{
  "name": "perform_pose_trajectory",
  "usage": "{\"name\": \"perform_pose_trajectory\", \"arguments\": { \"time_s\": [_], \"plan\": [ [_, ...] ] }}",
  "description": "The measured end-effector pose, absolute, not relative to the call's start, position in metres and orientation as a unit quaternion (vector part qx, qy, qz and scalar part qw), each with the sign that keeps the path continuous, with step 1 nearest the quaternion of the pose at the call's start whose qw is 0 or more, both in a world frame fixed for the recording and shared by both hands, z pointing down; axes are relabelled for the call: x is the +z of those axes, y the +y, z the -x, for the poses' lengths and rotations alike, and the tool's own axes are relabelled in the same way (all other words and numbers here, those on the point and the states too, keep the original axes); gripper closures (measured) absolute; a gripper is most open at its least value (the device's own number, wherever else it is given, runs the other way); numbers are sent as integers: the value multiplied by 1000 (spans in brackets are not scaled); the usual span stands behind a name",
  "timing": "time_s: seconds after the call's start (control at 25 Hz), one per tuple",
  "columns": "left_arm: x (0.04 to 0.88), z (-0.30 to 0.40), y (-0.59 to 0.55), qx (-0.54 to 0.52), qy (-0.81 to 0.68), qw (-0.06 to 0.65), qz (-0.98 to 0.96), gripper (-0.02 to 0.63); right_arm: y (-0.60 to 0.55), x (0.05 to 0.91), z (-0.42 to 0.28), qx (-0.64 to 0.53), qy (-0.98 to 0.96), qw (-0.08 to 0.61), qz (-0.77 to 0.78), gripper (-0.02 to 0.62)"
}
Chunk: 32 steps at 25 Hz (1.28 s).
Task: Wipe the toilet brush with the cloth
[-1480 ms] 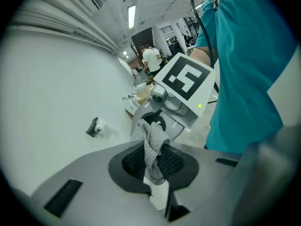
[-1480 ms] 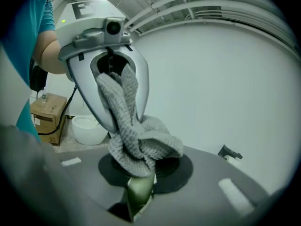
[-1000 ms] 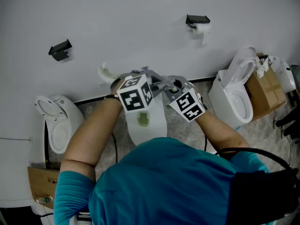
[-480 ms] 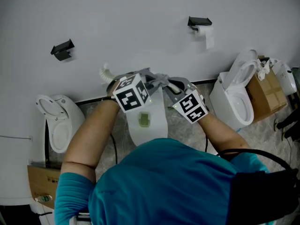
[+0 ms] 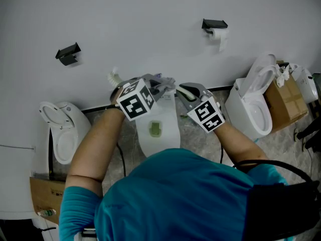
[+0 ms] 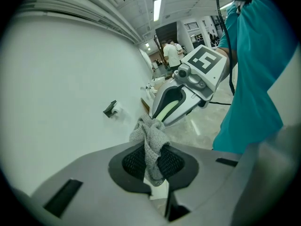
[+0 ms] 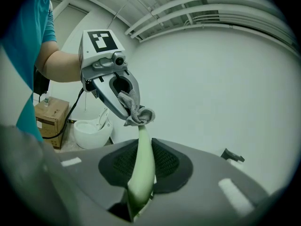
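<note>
Toilet brush (image 7: 141,142): we see only its pale green handle, up in the air over the middle toilet (image 5: 169,132), w/ the right gripper (image 7: 141,171) jaws clamped on it. It looks like stiff, smooth plastic and light; prob slippery if wet. We'd grip low on the shaft w/ firm pressure & leave the upper length free for wiping. Its tip is buried in the grey cloth (image 6: 150,138), a soft knit, bunched up. The left gripper (image 6: 153,161) jaws are closed tight on the cloth's middle fold. Cloth may drag & slip out, so we'd use short strokes. Bristle end: can't tell where. Behind it all, a plain white wall (image 5: 150,24).
</note>
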<state>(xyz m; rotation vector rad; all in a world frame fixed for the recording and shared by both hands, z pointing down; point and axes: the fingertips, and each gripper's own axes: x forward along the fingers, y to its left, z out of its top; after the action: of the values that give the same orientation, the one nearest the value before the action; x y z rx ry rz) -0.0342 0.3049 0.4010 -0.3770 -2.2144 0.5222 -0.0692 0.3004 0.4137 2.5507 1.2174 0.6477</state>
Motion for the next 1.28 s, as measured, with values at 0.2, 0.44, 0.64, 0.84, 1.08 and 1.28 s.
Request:
{"name": "perform_pose_trajectory", "arguments": {
  "time_s": [0.2,0.44,0.64,0.84,1.08,1.28],
  "plan": [
    [402,27,310,203,-875,410,160,569,300,412,74,219,420,124,-872,532],
    [404,18,315,196,-873,413,168,569,300,411,77,218,420,132,-871,532],
    [403,6,321,189,-871,415,182,569,298,409,81,218,421,140,-870,532],
    [404,-10,328,177,-869,418,199,569,296,406,85,219,421,150,-867,532],
    [407,-31,338,163,-863,424,222,569,294,403,92,216,425,154,-866,532],
    [412,-42,343,155,-857,432,234,569,292,399,99,209,430,154,-865,532]
  ]
}}
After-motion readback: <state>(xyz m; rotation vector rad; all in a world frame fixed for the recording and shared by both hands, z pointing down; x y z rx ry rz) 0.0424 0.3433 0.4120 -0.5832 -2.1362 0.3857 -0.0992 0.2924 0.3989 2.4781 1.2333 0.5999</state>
